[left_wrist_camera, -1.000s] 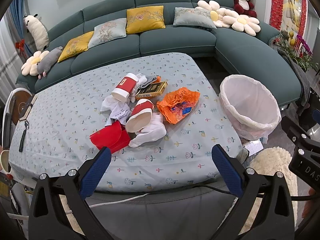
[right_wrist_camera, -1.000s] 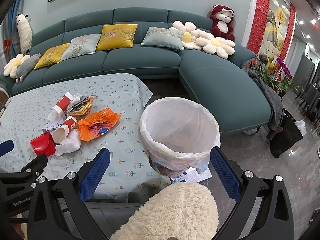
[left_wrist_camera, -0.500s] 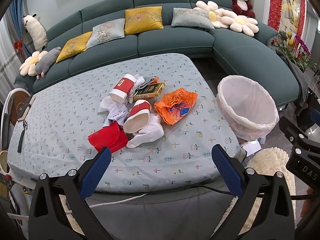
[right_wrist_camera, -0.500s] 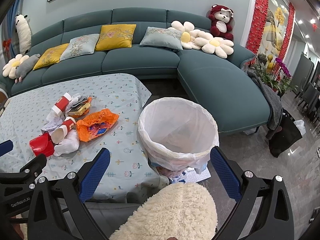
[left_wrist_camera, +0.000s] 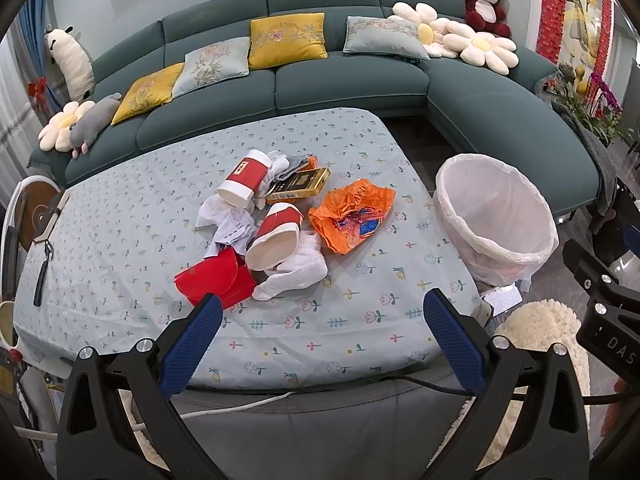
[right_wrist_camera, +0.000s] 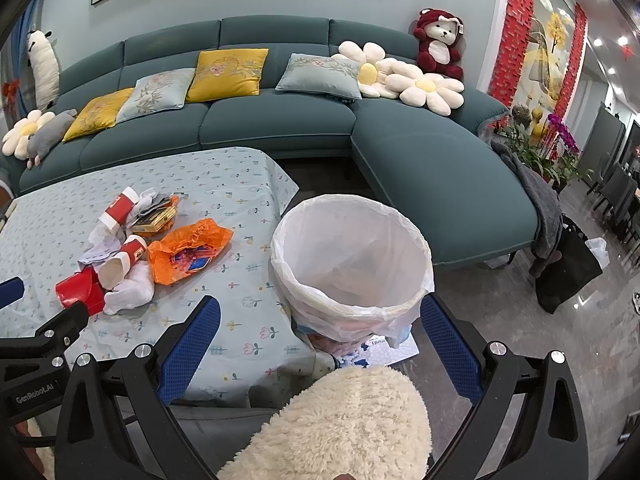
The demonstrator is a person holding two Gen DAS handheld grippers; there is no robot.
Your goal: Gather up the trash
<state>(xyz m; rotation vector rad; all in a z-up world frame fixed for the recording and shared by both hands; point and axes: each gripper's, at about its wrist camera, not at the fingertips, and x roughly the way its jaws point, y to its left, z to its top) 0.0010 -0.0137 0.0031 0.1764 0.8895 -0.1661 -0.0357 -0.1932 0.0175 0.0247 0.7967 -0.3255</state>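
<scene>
The trash sits in a heap in the middle of the table [left_wrist_camera: 120, 216], on the flowery cloth.

On the left lies a red paper box [left_wrist_camera: 216, 282], folded flat. It looks light and bendy, so a pinch on its thin edge should work. Next to it is crumpled white paper [left_wrist_camera: 230, 226]. It is soft and very light; grab a bunched-up part.

Two red and white paper cups [left_wrist_camera: 276, 236] lie on their sides. They look light and easy to squash. Pinching the rim seems best, and not too hard. A white cloth [left_wrist_camera: 296, 276] touches the near cup. It is floppy.

Behind is a small yellow box [left_wrist_camera: 298, 186], which looks stiff. To the right lies an orange plastic bag [left_wrist_camera: 352, 214], thin and slippery. Grab a wrinkle.

The trash bin [left_wrist_camera: 496, 224] with a white liner stands beside the table on the right.

The left gripper [left_wrist_camera: 318, 330] is spread wide, holding nothing, near the table edge. The right gripper [right_wrist_camera: 320, 332] is spread wide too, holding nothing, in front of the bin.
</scene>
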